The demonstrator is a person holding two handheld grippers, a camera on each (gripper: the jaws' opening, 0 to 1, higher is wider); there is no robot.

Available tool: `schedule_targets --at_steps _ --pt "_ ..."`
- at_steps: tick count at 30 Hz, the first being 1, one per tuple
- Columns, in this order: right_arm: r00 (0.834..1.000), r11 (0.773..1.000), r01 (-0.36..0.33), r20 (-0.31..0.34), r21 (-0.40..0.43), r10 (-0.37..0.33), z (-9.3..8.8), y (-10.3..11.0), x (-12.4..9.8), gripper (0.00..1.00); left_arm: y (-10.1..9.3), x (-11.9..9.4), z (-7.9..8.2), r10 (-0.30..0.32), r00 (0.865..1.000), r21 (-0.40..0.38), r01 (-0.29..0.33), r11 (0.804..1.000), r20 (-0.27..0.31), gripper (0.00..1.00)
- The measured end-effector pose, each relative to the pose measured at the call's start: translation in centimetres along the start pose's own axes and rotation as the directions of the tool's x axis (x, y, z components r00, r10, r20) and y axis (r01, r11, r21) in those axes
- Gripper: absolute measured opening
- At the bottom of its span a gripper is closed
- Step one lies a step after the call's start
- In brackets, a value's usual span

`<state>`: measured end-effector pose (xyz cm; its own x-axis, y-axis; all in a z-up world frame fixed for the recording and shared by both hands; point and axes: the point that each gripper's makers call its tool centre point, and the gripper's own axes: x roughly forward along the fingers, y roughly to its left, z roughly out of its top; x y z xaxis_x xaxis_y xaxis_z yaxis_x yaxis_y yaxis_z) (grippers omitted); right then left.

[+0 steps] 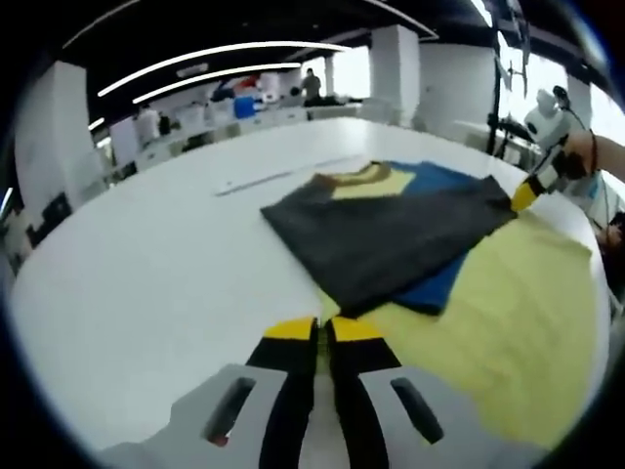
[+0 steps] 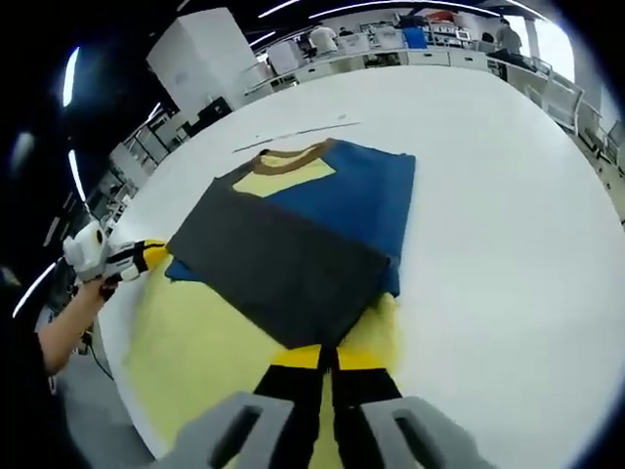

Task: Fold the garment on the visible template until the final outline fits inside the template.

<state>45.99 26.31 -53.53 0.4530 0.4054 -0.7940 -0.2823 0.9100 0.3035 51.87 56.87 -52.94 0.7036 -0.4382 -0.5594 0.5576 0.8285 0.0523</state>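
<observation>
In the left gripper view, the left gripper [image 1: 320, 330] sits at the bottom centre, fingers pressed together on nothing, above the white bench [image 1: 146, 264]. The folded garment [image 1: 391, 230] lies centre-right, partly over the yellow template [image 1: 508, 322]. The right gripper [image 1: 527, 193] touches the garment's right corner.

In the right gripper view, the right gripper [image 2: 327, 358] has narrow fingers at the garment's [image 2: 293, 244] near edge; I cannot tell whether they pinch it.

I see the garment [image 2: 293, 244] folded, dark grey panel over blue, brown collar with yellow inside, lying flat across the pale yellow template [image 2: 200, 357], its collar end reaching onto the white worktop [image 2: 488, 195]
</observation>
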Motion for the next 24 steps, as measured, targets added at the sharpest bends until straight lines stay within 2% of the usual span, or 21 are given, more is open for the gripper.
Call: schedule_targets --at_steps 3,5,10,15,19,21,24 --pt "0.999 1.0 -0.008 0.033 -0.004 0.008 0.6 0.2 -0.5 0.12 0.3 -0.6 0.4 0.006 1.0 -0.013 -0.006 1.0 0.013 0.15" --pt "0.997 0.999 -0.018 0.078 -0.048 0.021 1.4 0.5 -0.8 0.18 0.4 -1.0 0.7 0.009 1.0 -0.013 -0.009 1.0 0.023 0.2" --pt "0.991 0.994 -0.004 0.131 -0.105 0.018 2.4 1.0 -2.2 0.38 0.4 -2.2 1.5 0.006 0.999 0.013 -0.006 1.0 0.043 0.31" --pt "0.985 0.992 0.001 0.169 -0.128 0.021 3.0 1.4 -3.5 0.56 0.4 -3.6 2.1 0.014 0.998 0.029 -0.016 0.999 0.057 0.51" --pt "0.984 0.988 0.008 0.177 -0.156 0.02 2.8 1.8 -4.5 0.64 0.4 -4.6 2.1 0.022 0.998 0.033 -0.024 0.999 0.057 0.62" --pt "0.983 0.984 0.018 0.184 -0.177 0.016 2.5 2.1 -5.1 0.67 0.3 -5.1 1.8 0.019 0.999 0.044 -0.02 0.999 0.039 0.65" --pt "0.985 0.98 0.018 0.17 -0.197 0.016 1.7 2.3 -5.8 0.71 0.3 -6.2 1.5 0.018 0.999 0.016 -0.018 1.0 0.04 0.72"
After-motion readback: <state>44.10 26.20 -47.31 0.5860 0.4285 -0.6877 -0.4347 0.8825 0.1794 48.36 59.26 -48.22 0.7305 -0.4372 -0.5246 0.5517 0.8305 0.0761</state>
